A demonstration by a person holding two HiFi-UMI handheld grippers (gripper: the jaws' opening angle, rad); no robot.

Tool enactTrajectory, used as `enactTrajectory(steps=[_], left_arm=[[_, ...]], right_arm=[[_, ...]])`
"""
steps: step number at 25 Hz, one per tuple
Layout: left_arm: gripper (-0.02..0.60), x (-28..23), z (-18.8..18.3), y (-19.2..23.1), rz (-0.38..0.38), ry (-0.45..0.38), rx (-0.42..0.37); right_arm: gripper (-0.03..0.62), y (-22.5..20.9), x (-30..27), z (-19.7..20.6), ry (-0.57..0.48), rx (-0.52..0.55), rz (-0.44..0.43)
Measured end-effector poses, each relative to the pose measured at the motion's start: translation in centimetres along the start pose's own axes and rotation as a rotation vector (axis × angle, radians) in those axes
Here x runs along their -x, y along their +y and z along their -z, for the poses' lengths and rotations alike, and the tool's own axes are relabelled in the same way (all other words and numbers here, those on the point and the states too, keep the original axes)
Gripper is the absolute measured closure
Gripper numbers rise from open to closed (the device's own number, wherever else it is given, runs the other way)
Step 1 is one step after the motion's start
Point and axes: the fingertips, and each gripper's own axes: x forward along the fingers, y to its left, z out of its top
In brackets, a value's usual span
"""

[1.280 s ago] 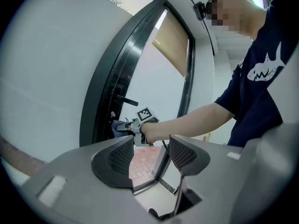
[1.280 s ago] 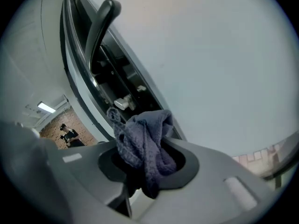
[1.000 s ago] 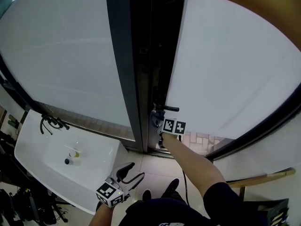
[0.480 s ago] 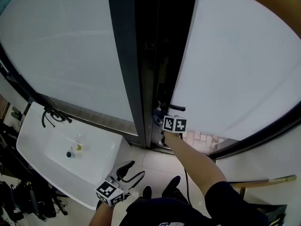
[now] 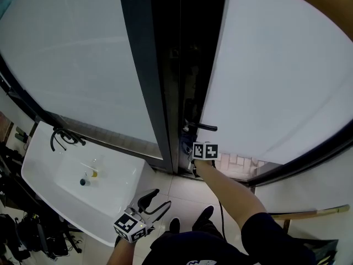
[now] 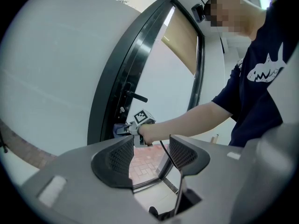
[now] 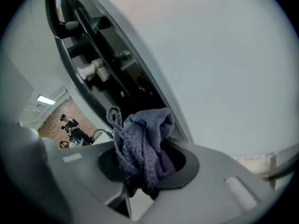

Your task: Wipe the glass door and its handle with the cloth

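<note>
- The left gripper (image 5: pixel 155 203) hangs low, well below and to the left of the door handle (image 5: pixel 201 127), over pale floor tiles (image 5: pixel 185 191). Its jaws stand wide apart with nothing between them.
- A white sink (image 5: pixel 49 170) lies far left of the handle, with a black tap (image 5: pixel 62 140) at its back edge. Small items sit in the basin, too tiny to identify.
- The right gripper (image 7: pixel 145 157) reaches just below the handle on an outstretched arm. Its jaws are clamped on a bunched blue-grey cloth (image 7: pixel 142 141).
- From the head view the marker cube covers those jaws, and only a bluish scrap of cloth shows.
- The cloth sits close against the door's dark edge, under the handle. Whether it touches the metal cannot be told.
- The glass door (image 5: pixel 276 81) is frosted white and spreads right of the handle; its top is cut off.
- A dark frame (image 5: pixel 146 81) runs left of the handle, with a second frosted pane (image 5: pixel 71 59) beyond it.
- Brick paving shows dimly through the glass below the handle.
</note>
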Motion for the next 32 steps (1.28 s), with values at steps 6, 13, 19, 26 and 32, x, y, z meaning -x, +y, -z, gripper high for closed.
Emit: enactTrajectory(steps=[6, 13, 19, 26, 32], left_arm=[[0.345, 1.4, 0.0, 0.3, 0.022, 0.009, -0.014], [0.345, 1.5, -0.7, -1.1, 0.164, 0.034, -0.076], [0.345, 0.8, -0.7, -3.1, 0.29, 0.065, -0.137], [0.345, 0.1, -1.1, -6.7, 0.367, 0.05, -0.154], [0.345, 0.2, -0.5, -11.0, 0.399, 0.058, -0.179]], right_arm=[[0.47, 3.3, 6.1, 5.8, -0.017, 0.087, -0.148], [0.47, 8.2, 18.8, 7.7, -0.194, 0.195, -0.186], [0.47, 10.3, 28.5, 8.7, -0.369, 0.212, -0.103], [0.47, 10.4, 37.1, 10.5, -0.492, 0.186, -0.005], [0.47, 11.2, 41.3, 12.3, -0.552, 0.174, 0.004]])
